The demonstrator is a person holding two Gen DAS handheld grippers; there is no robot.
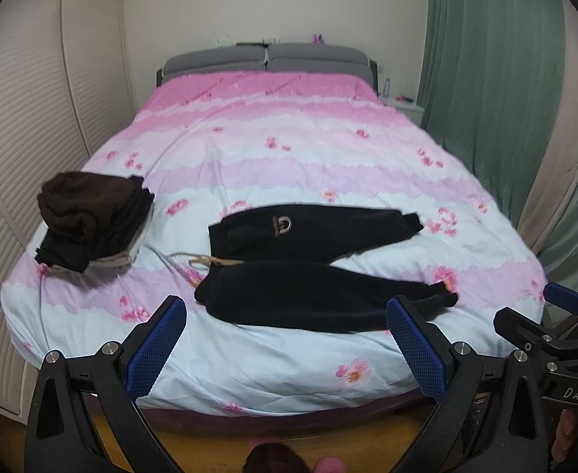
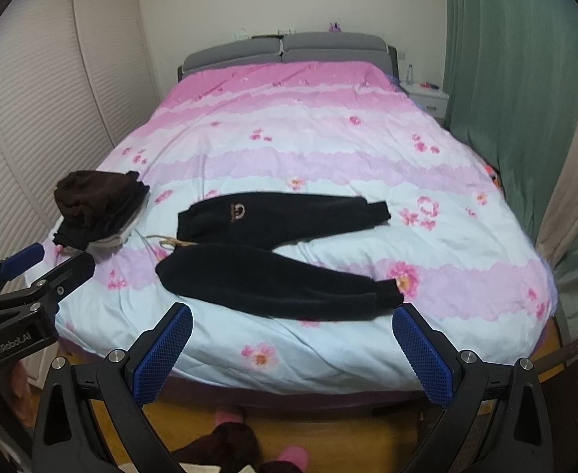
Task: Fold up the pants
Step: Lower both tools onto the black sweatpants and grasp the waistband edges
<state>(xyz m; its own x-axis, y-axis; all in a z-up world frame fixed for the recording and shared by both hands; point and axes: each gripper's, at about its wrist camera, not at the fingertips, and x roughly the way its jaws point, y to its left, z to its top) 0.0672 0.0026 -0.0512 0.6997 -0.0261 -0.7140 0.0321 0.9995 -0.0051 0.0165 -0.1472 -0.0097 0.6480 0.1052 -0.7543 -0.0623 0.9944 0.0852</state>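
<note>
Up front, the left tool [image 1: 285,349] hangs off the foot edge of the bed [image 1: 249,378], its 2 blue-padded fingers [image 1: 153,352] spread wide with nothing between them. The right tool [image 2: 292,354] is held the same way just beside it, jaws wide apart and holding nothing, also short of the foot edge.

Past both tools, the black pants [image 1: 308,264] lie flat on the floral duvet near the foot edge, roughly centred across the bed. The waistband points toward the left edge, with a tan drawstring [image 1: 198,261] trailing out from it. The 2 legs run toward the right edge and splay apart at the cuffs; the far leg carries a small embroidered logo [image 1: 281,225] near the waist.

Toward the left edge, apart from the pants, sits a pile of dark clothes [image 1: 91,220], topped by a brown piece.

At the far end stands the grey headboard [image 1: 265,57]. Green curtains [image 1: 497,79] hang beyond the right edge.
</note>
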